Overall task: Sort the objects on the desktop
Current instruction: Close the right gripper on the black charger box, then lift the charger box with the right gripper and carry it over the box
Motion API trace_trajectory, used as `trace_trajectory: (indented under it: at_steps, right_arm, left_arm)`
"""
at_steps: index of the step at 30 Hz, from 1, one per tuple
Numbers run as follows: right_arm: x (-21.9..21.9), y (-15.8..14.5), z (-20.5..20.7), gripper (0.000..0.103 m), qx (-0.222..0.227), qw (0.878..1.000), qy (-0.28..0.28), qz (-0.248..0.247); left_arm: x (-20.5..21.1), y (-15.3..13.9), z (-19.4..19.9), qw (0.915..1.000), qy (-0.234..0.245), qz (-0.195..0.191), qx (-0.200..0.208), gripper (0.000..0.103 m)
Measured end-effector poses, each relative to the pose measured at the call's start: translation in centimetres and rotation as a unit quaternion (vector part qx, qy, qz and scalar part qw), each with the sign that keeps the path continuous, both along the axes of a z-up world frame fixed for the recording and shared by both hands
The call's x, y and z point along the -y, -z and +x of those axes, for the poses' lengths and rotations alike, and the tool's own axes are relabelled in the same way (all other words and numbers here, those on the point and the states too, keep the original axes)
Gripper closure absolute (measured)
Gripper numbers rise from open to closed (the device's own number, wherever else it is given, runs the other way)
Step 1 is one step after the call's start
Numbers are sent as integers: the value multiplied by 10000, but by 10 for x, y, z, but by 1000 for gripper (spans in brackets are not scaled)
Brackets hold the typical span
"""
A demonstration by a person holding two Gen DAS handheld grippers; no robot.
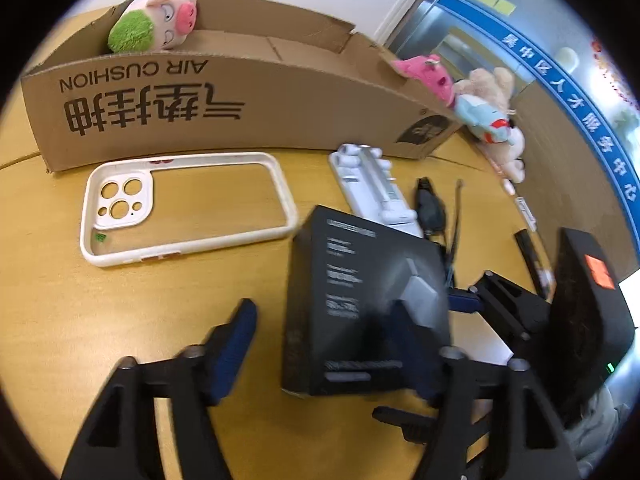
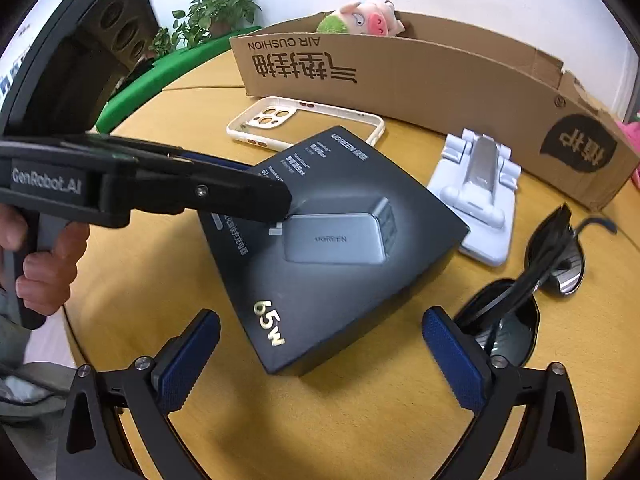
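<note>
Black charger box (image 2: 336, 248) lies flat on the wooden bench (image 2: 360, 420), center, printed w/ a grey charger pic and "65w". Both grippers are at it from opposite sides.

Left gripper (image 1: 324, 344): jaws apart, blue pads either side of the box's near edge; 1 pad seems at or over the box, other clear of it. Blurred, so can't tell if it touches. In the right wrist view its black finger (image 2: 240, 196) crosses over the box top.

Right gripper (image 2: 320, 356): jaws wide apart, box corner between them, pads not pressing on it.

Behind the box: white phone case (image 1: 188, 208) lying flat, white folding phone stand (image 2: 476, 196) just beside the box, black sunglasses (image 2: 524, 280) near the right pad.

Cardboard box (image 1: 240, 100) marked "AIR CUSHION" along the back, w/ a pig plush (image 1: 156, 20) inside. 2 more plush toys (image 1: 480, 108) by its end.
</note>
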State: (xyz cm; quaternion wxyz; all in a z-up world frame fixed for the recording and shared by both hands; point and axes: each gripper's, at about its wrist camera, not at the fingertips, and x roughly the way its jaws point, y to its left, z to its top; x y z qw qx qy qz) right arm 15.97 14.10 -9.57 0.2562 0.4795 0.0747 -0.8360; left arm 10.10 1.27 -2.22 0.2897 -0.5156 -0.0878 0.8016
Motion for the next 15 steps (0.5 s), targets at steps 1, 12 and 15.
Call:
trace_trajectory:
  at_steps: [1,12,15]
  right_arm:
    - [2,0,0,13,-56,10000,-8,36]
    - [13,-20,4,24,-702,9974,-18,169]
    - [12,-42,3,25,-1042,9944,-42,154]
  left_arm:
    - [-1,4,-3,9997,59,199,151,35]
    - [9,-34,11,9983,-242,184,-505,45]
    - [8,-61,5,9956,-297,189,-868,45]
